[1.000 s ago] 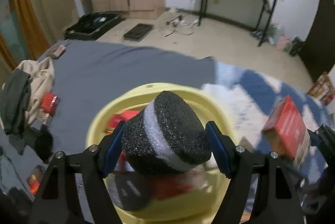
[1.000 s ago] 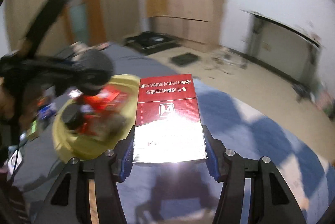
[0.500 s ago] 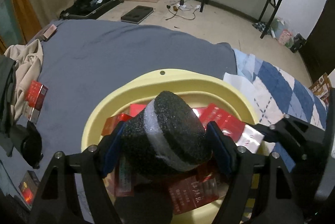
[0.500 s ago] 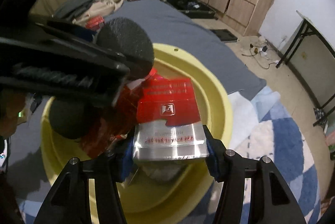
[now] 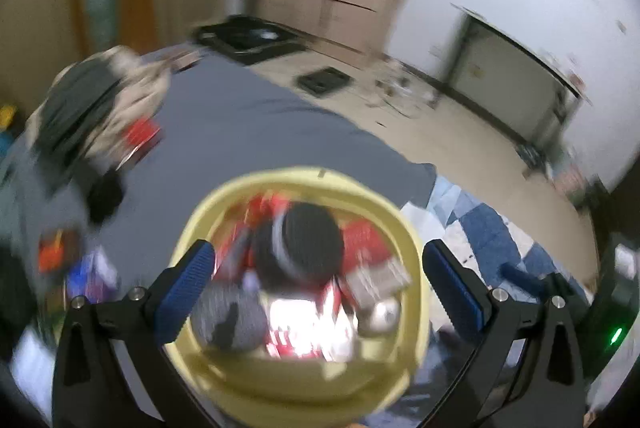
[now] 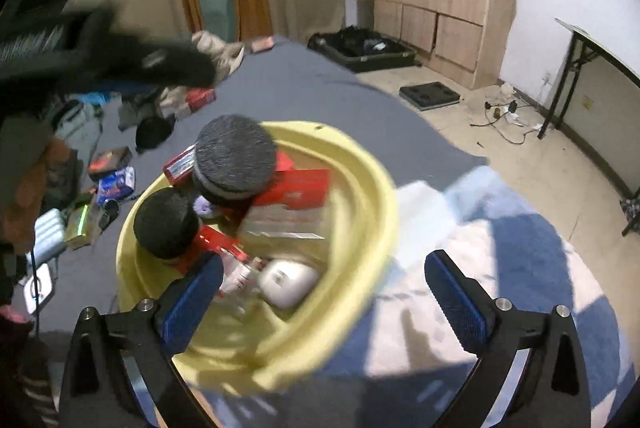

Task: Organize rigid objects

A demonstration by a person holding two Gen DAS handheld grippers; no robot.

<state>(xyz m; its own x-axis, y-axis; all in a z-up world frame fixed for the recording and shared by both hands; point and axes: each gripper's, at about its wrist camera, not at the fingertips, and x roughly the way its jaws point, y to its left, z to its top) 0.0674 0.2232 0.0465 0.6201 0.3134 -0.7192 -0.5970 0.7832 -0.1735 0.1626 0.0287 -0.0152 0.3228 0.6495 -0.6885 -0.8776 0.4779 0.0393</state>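
A yellow basin [image 5: 288, 175] sits on the bed, holding red boxes, foam pieces and a white rounded object [image 6: 286, 282]. The black foam cylinder with a white band [image 5: 304, 244] lies loose in it, on top of the red boxes. My left gripper [image 5: 320, 280] hangs above the basin, jaws opening wide, nothing between the pads. In the right wrist view the same cylinder [image 6: 234, 157] rests beside a second black foam piece [image 6: 166, 224] and the red and silver box [image 6: 296, 187]. My right gripper [image 6: 326, 288] is over the basin rim [image 6: 380, 195], jaws opening, empty.
Several small boxes and a clothes pile [image 5: 100, 107] lie on the grey sheet [image 5: 248, 131] left of the basin. A blue and white checked blanket [image 6: 520, 248] covers the right side. On the floor beyond are a black open suitcase [image 6: 360, 47] and a black-legged desk [image 6: 580, 67].
Both grippers have let go. The foam cylinder has left the left jaws and the red box the right jaws; both now lie in the basin. Both pairs of jaws have spread wide.
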